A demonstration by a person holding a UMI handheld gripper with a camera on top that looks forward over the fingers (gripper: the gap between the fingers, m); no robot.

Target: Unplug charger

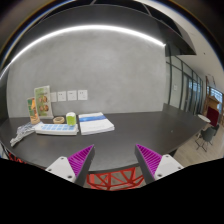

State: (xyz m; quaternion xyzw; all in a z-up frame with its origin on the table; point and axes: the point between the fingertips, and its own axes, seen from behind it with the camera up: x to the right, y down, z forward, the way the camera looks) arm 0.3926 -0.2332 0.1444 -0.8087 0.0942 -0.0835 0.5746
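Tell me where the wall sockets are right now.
In the gripper view, the wall sockets sit in a row on the wall beyond the dark table, left of the open tongs, just above the small green cup.

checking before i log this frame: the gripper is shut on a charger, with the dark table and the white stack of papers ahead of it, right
Not quite. The gripper view shows the gripper open, its two purple pads apart with nothing held between them; no charger is clearly visible. The rest holds: the dark table lies ahead, with the white stack of papers on it.
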